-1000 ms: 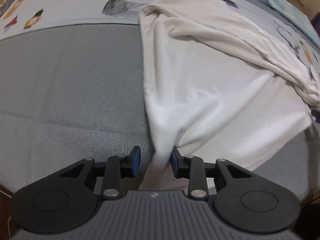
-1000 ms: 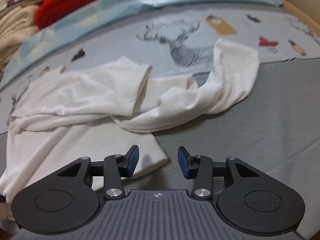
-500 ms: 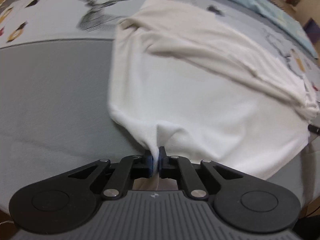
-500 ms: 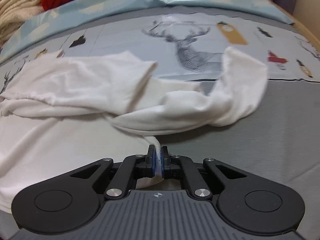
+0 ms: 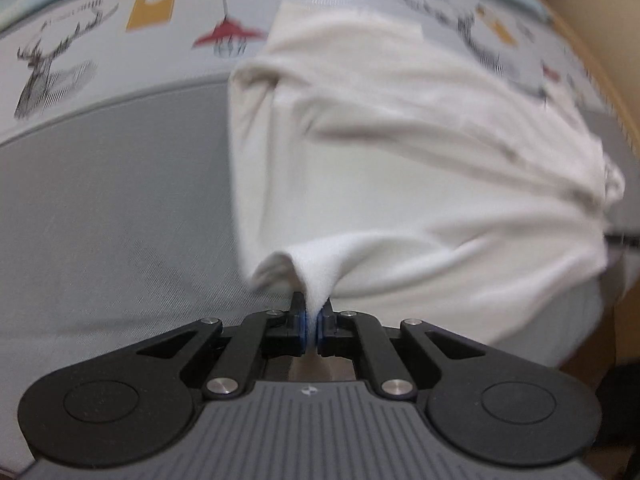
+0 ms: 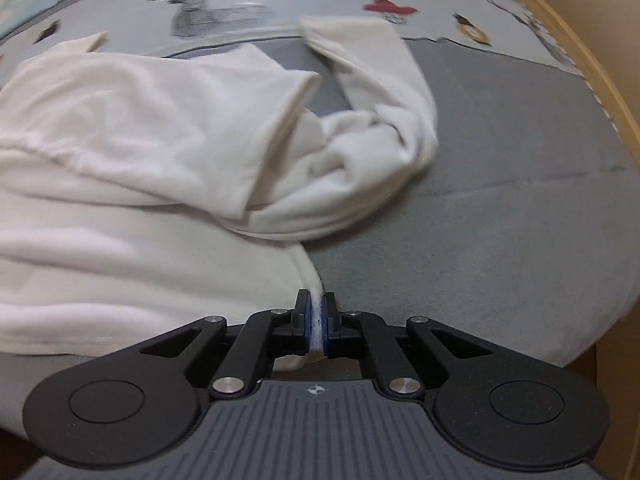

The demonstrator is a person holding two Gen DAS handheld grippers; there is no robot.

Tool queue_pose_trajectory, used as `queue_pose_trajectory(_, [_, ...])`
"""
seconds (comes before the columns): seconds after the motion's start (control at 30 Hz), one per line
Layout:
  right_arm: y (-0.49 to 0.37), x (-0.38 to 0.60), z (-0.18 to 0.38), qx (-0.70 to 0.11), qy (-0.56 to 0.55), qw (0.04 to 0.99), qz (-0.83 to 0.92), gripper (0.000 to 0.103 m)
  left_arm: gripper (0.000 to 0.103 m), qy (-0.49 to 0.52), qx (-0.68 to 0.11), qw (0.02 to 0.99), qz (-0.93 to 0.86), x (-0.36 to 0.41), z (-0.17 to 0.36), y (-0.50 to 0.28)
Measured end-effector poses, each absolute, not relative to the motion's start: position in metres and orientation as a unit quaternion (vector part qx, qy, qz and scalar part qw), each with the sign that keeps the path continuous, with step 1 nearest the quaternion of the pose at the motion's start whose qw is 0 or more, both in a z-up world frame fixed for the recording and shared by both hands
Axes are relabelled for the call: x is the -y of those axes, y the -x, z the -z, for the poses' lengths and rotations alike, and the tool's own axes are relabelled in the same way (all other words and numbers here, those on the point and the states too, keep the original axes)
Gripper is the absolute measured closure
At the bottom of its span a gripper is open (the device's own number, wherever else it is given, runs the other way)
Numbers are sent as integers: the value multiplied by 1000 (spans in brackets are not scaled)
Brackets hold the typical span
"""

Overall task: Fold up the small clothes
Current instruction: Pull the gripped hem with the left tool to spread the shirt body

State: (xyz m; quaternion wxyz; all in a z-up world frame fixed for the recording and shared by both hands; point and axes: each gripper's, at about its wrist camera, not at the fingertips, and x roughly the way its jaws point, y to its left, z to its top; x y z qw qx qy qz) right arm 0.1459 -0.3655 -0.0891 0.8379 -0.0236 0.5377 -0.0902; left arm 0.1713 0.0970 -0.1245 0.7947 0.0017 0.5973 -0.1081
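Observation:
A white long-sleeved shirt (image 5: pixel 400 168) lies on a grey bed cover. My left gripper (image 5: pixel 312 320) is shut on its near hem corner, which peaks up into the jaws. In the right wrist view the same shirt (image 6: pixel 132 152) spreads to the left, with one sleeve (image 6: pixel 384 120) bunched and curled to the right. My right gripper (image 6: pixel 316 320) is shut on the other hem corner, with white cloth showing between the blue pads. The shirt's far end is crumpled.
The grey bed cover (image 5: pixel 104 208) borders a pale printed sheet with deer (image 6: pixel 208 12) and lamp motifs (image 5: pixel 228 36) at the far side. A wooden bed edge (image 6: pixel 592 92) curves along the right.
Both grippers closed on the hem corners about half a second ago. Since then the shirt has been dragged and lifted at the hem, and both views have shifted, with the sleeve bunching up.

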Motion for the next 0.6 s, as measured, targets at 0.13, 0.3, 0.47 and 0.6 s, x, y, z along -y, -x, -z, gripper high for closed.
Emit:
queue_pose_trajectory(0.13, [-147,358,91,-546,32,836,46,98,98,-35,-625,771,113,-133,131,-147])
queue_pose_trajectory(0.3, [-148,347,93,-571,62,819,-2,98,97,-49,-622,773,116,-144,129,-134])
queue_pose_trajectory(0.47, [-144,352,86,-575,59,816,6,98,98,-51,-615,776,127,-125,122,-141])
queue_pose_trajectory(0.6, [-137,386,40,-499,-142,853,-54,98,98,-6,-589,794,149,-134,96,-142])
